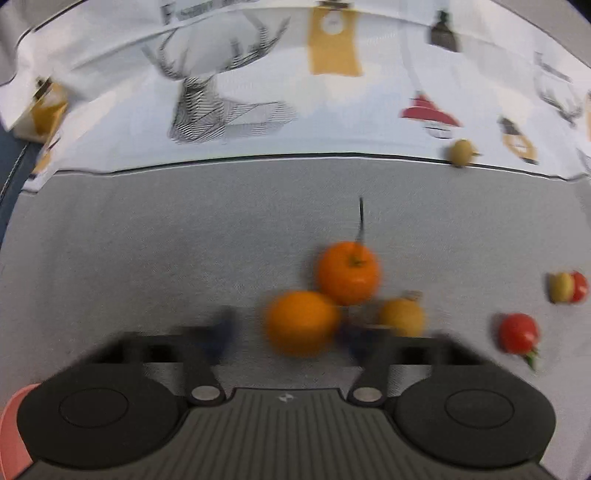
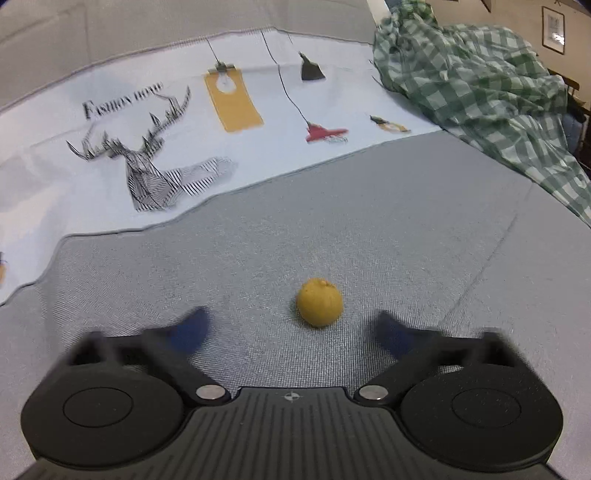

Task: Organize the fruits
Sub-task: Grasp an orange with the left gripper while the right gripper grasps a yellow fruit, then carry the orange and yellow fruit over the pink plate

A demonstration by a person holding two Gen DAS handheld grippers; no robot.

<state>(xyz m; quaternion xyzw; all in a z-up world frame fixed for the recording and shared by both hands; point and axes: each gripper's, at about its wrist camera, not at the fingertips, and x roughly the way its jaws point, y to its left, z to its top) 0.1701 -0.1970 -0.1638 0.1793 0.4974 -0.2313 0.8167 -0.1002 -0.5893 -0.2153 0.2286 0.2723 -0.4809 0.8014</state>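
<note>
A grey woven surface (image 2: 332,229) fills both views, with a white printed cloth (image 2: 110,122) bearing a stag head and hanging lamps spread over its far part and a crumpled green checked cloth (image 2: 480,96) heaped at the right, a framed picture (image 2: 553,29) on the wall behind. The left gripper (image 1: 291,332) stands released around a blurred orange (image 1: 303,323), which touches a stemmed orange (image 1: 349,273) and sits near a yellow fruit (image 1: 402,317), with a red tomato (image 1: 517,332) further right. The right gripper (image 2: 295,332) is likewise unclenched, its blue fingertips (image 2: 192,328) apart from the small yellow fruit (image 2: 320,302) lying between and just beyond them
</note>
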